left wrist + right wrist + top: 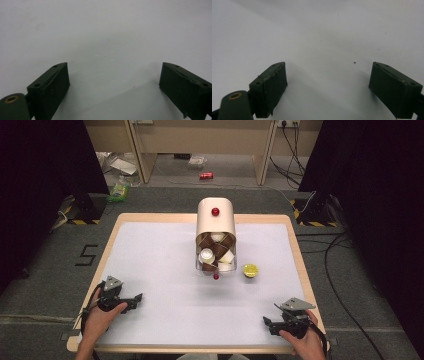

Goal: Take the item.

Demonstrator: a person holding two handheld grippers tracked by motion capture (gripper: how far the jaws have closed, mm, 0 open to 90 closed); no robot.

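Both grippers sit low at the near edge of the tabletop [150, 250], and nothing is in either one. The left gripper [134, 300] rests by the near left corner, jaws spread wide with only bare white surface between them in the left gripper view. The right gripper [268, 324] rests by the near right corner, jaws just as wide apart and gripping nothing.

Well ahead of both, toward the middle of the far edge, stands the cream capsule dispenser [216, 220] with a red knob [215, 212] on top. Its clear tray at the front holds brown and white coffee capsules [215, 253], all jumbled. A small red ball [216, 276] lies just in front of the tray. A yellow capsule [250, 270] sits alone on the tabletop just right of the dispenser, closer to the right gripper than to the left, though well apart from both.

No label is readable. On the grey floor left of the table is a black mark like a "5" [86, 255]. The tabletop is white with a pale wooden rim; black curtains hang on both sides, and cables trail on the right.
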